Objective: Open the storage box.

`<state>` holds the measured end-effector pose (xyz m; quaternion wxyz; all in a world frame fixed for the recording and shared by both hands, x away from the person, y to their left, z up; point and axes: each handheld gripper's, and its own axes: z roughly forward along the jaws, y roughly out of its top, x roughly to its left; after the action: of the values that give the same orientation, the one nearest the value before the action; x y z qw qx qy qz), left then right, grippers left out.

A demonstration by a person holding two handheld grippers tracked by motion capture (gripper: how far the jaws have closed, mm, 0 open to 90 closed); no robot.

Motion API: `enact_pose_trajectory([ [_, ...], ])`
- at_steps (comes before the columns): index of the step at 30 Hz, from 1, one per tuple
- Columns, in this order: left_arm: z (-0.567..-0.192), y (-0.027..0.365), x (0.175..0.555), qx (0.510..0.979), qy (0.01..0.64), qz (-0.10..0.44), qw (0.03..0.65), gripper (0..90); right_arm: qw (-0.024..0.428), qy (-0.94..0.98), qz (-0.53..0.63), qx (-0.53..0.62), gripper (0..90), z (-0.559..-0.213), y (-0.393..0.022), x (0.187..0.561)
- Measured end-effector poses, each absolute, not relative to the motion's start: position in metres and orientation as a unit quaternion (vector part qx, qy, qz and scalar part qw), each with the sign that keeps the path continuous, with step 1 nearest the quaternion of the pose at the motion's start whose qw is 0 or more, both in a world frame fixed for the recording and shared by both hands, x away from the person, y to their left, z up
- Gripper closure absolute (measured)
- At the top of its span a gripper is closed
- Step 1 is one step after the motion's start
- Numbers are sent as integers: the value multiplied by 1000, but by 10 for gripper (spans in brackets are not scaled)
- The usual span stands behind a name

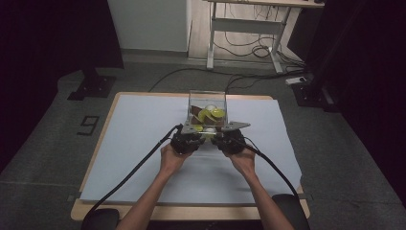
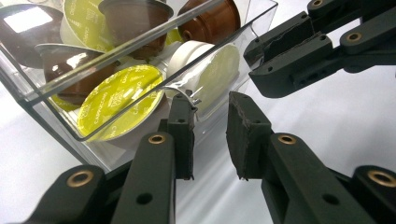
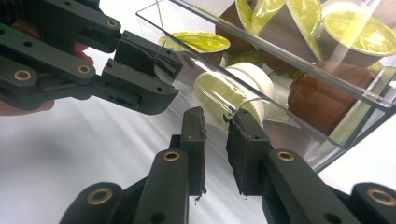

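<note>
A clear plastic box [image 1: 207, 95] stands mid-table, holding several coffee capsules with yellow-green foil lids [image 2: 119, 102], brown bodies [image 3: 322, 98] and one white one [image 2: 205, 65]. Both grippers meet at the box's near wall. My left gripper [image 1: 195, 130] [image 2: 210, 135] is closed on the near wall's rim by one corner. In the right gripper view, the left gripper [image 3: 170, 74] pinches that clear edge. My right gripper [image 1: 218, 130] [image 3: 217, 140] clamps the same wall a little to the right. In the left gripper view, the right gripper [image 2: 250, 60] bites the box's edge.
A pale mat [image 1: 143, 143] covers the wooden table [image 1: 105, 120]. Black cables [image 1: 139, 167] trail from both grippers toward the near edge, where two dark pads [image 1: 100, 218] sit. A desk frame with loose cables [image 1: 249, 48] and two stand bases [image 1: 93, 86] are on the floor beyond.
</note>
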<state>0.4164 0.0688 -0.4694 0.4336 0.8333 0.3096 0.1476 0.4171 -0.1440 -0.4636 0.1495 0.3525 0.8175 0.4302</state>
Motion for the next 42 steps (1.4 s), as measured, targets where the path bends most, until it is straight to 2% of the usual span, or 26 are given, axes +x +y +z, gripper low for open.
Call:
enact_pose_trajectory([
  [17,-471,72,397,834,304,141,438,714,155,827,421,339,760,-462,-142,397],
  [42,-473,76,370,832,299,130,449,720,140,829,431,328,759,-463,-145,371],
])
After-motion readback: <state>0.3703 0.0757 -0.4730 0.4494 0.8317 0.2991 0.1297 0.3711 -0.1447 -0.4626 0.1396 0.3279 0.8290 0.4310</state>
